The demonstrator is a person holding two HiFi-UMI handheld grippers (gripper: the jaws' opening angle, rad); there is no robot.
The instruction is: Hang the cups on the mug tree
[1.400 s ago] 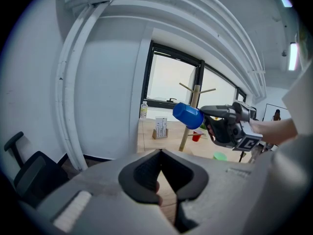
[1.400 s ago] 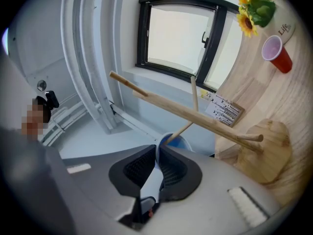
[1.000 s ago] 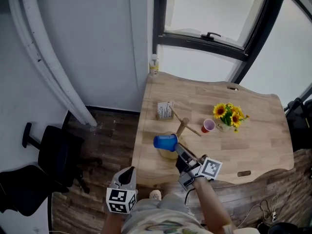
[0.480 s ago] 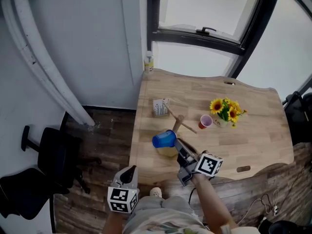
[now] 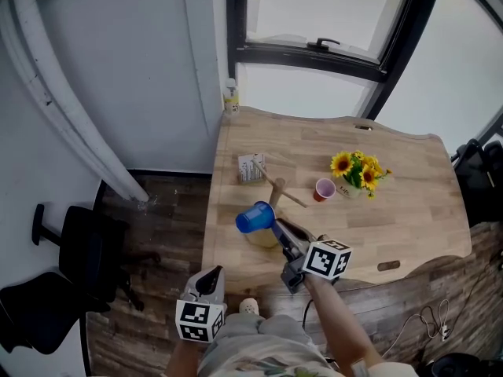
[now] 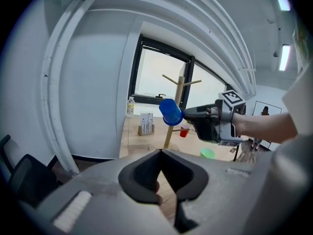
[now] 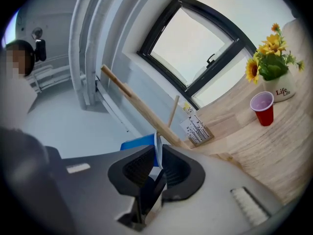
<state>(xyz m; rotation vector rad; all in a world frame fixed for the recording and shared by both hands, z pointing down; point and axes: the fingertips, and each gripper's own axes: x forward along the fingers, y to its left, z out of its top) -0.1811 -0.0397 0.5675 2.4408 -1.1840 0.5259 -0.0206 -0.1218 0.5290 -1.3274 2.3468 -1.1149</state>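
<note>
A person seated at the near edge of a wooden tabletop works 2 hand-held tools beside a wooden mug tree. The right tool reaches in from the right, nearly level, and pinches the rim of a blue cup between its pads. Its jaws have just been easing apart a little, with the rim between them and the pads on the cup's wall. The cup lies on its side in the air, base turned away from the tool, right against the left side of the tree's pole and above the tree's round foot. Whether it rests on a peg cannot be told.

The left tool hangs low in front of the person, short of the tabletop's near left corner, its jaws pressed together with nothing between them (its own view shows them meeting at a point).

A red cup stands upright on the tabletop just right of the tree, close beside a pot of sunflowers. A card holder sits behind the tree, and 1 small bottle stands at the far left corner under the window. An office chair stands on the floor to the left.
</note>
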